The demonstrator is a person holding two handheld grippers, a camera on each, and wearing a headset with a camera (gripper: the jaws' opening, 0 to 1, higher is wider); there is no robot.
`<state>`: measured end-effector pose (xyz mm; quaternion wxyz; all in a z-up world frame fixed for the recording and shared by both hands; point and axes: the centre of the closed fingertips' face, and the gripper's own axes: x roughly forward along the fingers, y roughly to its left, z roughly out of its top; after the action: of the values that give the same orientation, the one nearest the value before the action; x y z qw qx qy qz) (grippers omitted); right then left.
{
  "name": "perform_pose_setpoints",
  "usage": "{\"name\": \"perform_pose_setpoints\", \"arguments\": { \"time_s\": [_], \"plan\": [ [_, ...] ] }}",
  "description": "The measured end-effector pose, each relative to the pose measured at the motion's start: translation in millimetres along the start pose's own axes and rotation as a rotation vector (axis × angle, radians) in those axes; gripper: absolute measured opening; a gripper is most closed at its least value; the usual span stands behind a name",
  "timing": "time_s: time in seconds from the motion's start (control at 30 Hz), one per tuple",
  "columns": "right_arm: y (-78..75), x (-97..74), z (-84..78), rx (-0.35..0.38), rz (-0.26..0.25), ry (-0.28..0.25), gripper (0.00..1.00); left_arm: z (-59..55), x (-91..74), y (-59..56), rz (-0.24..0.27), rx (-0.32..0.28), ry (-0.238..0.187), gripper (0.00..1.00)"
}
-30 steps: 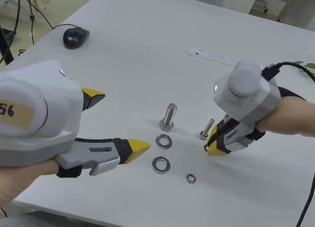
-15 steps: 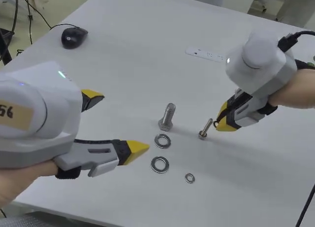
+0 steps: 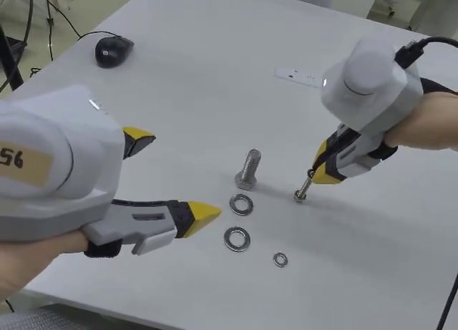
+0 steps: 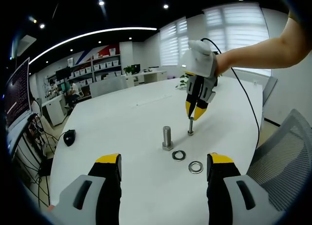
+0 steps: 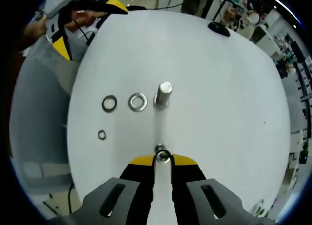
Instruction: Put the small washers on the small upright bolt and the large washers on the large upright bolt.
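Observation:
The large bolt [image 3: 248, 169] and the small bolt [image 3: 300, 194] stand upright mid-table. Two large washers [image 3: 241, 205] [image 3: 237, 238] and a small washer [image 3: 280, 259] lie flat in front of them. My right gripper [image 3: 317, 175] points down at the small bolt's top. In the right gripper view its jaws are shut on a small washer [image 5: 162, 156], right over the small bolt's tip, with the large bolt [image 5: 163, 94] and the large washers [image 5: 138, 102] [image 5: 109, 103] beyond. My left gripper [image 3: 172, 176] hovers open at the lower left, holding nothing; ahead of it are the bolts [image 4: 167, 138] [image 4: 190, 132].
A black mouse [image 3: 114, 51] lies at the far left of the white table [image 3: 193, 94], and a white power strip [image 3: 300, 77] lies at the back. A cable trails from my right gripper off the table's right side. Office desks and chairs stand beyond the table.
My right gripper lifted from the table beside the small bolt, carrying a small washer, and now holds it at the bolt's top. The left gripper has stayed put.

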<state>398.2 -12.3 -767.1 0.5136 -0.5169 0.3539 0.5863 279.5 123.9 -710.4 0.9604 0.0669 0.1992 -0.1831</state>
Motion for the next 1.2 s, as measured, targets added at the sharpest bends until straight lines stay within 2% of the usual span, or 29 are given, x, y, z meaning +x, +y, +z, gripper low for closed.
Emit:
{"name": "perform_pose_setpoints", "arguments": {
  "time_s": [0.37, 0.67, 0.97, 1.1, 1.2],
  "plan": [
    [-0.3, 19.5, -3.2, -0.041, 0.006, 0.009, 0.12, -0.6, -0.1, 0.5, 0.0, -0.001, 0.004, 0.71],
    [-0.4, 42.6, -11.9, -0.038, 0.018, 0.007, 0.13, -2.3, 0.1, 2.2, 0.005, -0.002, 0.011, 0.71],
    [-1.2, 46.2, -14.4, -0.046, 0.018, 0.005, 0.13, -2.6, 0.8, 2.6, 0.005, -0.002, 0.014, 0.71],
    [-3.6, 42.9, -15.1, -0.051, 0.003, 0.005, 0.22, -2.0, 0.9, 2.1, 0.003, -0.001, 0.012, 0.71],
    [-6.1, 38.2, -16.4, -0.047, -0.009, -0.004, 0.21, -2.3, 0.8, 2.5, 0.005, 0.001, 0.013, 0.71]
  ]
}}
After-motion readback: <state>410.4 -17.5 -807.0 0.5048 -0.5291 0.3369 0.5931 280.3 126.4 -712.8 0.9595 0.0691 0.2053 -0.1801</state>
